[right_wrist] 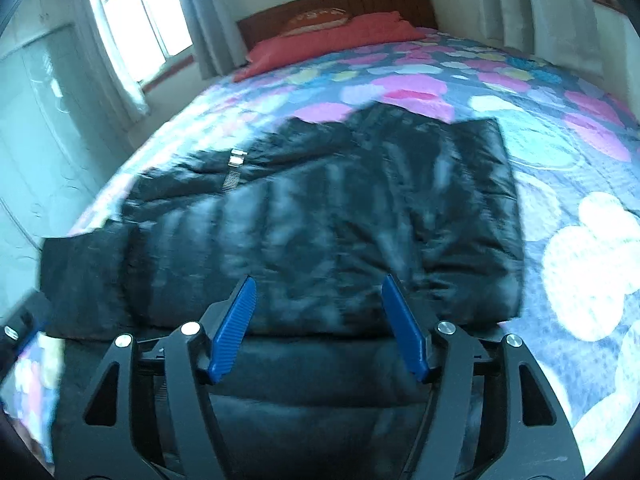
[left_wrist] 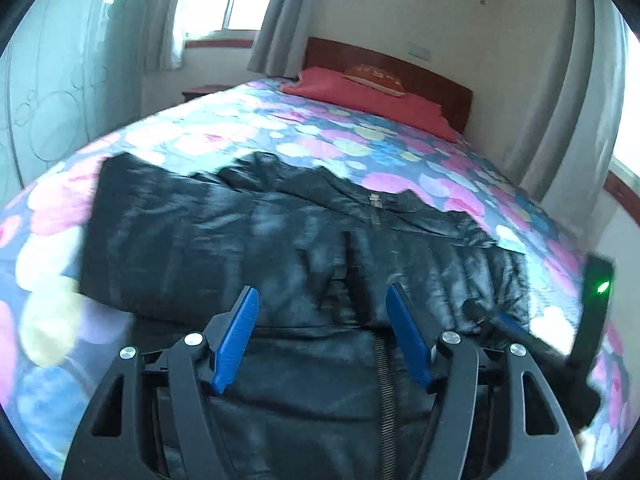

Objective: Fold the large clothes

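From the left wrist, the left gripper is spread wide and holds nothing. Under it, a black puffy jacket lies on the bed with its flowery cover.

From the right wrist, the right gripper is wide too, over the jacket. A red pillow sits far back.

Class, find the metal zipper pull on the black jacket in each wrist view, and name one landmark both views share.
Left wrist view: the zipper pull sits right of centre, at the jacket's far edge.
Right wrist view: the zipper pull sits left of centre, upper jacket.
Shared landmark: the red pillow by the headboard.
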The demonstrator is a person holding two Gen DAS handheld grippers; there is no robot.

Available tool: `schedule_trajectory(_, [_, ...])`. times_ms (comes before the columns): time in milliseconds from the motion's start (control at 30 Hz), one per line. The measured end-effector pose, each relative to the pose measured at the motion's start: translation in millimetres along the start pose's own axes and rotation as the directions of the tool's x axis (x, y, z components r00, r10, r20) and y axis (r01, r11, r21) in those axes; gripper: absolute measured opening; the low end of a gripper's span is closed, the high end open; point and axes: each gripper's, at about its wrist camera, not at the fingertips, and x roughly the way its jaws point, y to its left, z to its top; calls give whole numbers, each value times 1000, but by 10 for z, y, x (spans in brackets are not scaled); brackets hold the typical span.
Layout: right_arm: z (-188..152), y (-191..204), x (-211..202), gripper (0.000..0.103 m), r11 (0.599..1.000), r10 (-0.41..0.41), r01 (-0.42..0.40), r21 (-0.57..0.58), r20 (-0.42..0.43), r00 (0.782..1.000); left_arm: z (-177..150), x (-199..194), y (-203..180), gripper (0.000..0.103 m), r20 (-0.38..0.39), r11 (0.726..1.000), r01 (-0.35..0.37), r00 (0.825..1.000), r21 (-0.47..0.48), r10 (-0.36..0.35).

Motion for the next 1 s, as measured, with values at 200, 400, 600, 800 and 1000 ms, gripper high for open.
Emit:
schedule_trajectory(200, [95,598,144,65,989,145,-146,-7,-48,988,17,-117,584,66,32,993,-112,993,-33,113])
schedule_trajectory(400, [59,1137,645,51,976,216,-218,-5,-136,967,59,-105,1002,66,37,976,-205,977,-70,208])
schedule_trajectory(600, [186,1179,462,13,978,194,-198,-57,-72,978,152,-110,1135,66,59,973,-215,974,-89,220])
schedule_trajectory(800, [454,482,87,13,999,17,-15,-40,41,999,274,46,1071,66,57,980,-183,981,-81,188])
schedule_trajectory(1000, [456,-145,223,13,994,-110,111,12,-8,994,316,393,882,66,12,984,-174,985,-21,175])
